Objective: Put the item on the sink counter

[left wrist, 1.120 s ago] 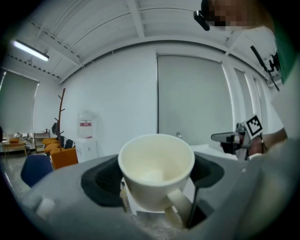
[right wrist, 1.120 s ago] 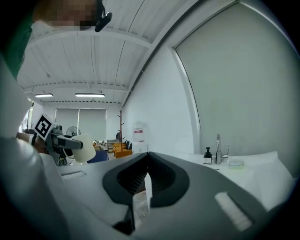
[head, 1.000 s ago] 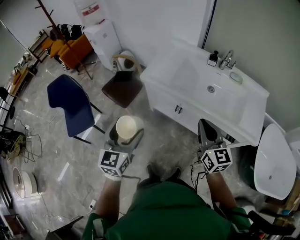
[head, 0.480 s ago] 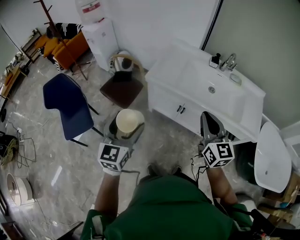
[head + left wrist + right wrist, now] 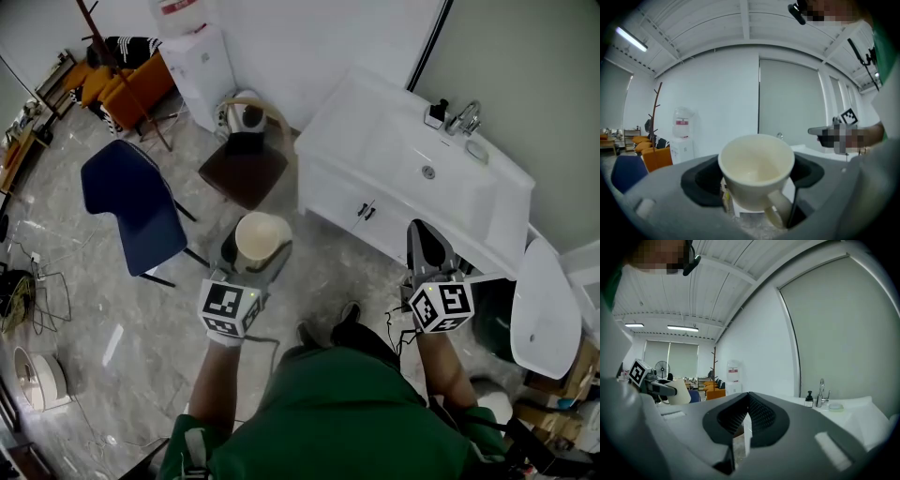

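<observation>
A cream mug (image 5: pixel 261 240) sits upright between the jaws of my left gripper (image 5: pixel 255 251), which is shut on it over the floor; the left gripper view shows the mug (image 5: pixel 757 172) with its handle toward the camera. The white sink counter (image 5: pixel 375 141) lies ahead and to the right, with a basin, a faucet (image 5: pixel 462 118) and a soap bottle (image 5: pixel 435 113). My right gripper (image 5: pixel 422 247) hangs shut and empty just in front of the counter's near edge; in the right gripper view its jaws (image 5: pixel 746 420) meet with nothing between them.
A blue chair (image 5: pixel 131 206) stands to the left and a brown stool (image 5: pixel 246 173) with a kettle behind it lies ahead. A water dispenser (image 5: pixel 202 66) is against the far wall. A toilet lid (image 5: pixel 545 309) is at the right. Cables trail on the floor at left.
The view has shifted slightly toward the sink counter. Both grippers keep their places in front of me, the mug still held in the left one.
</observation>
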`<state>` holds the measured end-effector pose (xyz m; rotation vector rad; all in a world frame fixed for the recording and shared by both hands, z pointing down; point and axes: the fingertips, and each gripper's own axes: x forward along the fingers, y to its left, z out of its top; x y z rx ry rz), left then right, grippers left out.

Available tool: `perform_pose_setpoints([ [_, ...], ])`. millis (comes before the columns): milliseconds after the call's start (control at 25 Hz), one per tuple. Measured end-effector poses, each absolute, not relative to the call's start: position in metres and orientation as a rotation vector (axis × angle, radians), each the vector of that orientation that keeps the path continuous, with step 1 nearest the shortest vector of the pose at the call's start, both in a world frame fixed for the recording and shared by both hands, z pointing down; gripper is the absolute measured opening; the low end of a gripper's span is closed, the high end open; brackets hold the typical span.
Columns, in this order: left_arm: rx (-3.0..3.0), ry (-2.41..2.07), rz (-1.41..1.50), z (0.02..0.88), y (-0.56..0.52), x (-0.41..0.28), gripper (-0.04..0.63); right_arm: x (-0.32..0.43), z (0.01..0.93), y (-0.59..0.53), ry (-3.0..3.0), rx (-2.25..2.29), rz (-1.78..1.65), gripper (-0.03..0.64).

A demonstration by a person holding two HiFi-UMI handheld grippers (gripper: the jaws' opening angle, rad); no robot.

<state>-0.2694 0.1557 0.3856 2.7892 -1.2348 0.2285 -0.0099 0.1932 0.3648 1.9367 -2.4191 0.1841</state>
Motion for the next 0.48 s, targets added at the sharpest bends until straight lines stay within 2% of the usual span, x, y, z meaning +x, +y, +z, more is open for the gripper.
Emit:
perform_pose_setpoints([
  [480,2.732,-1.331,0.251,0.385,0.078,-0.227,0.417,0.029,0.370,0.101,-2.517,1.843,0.205,-0.002],
])
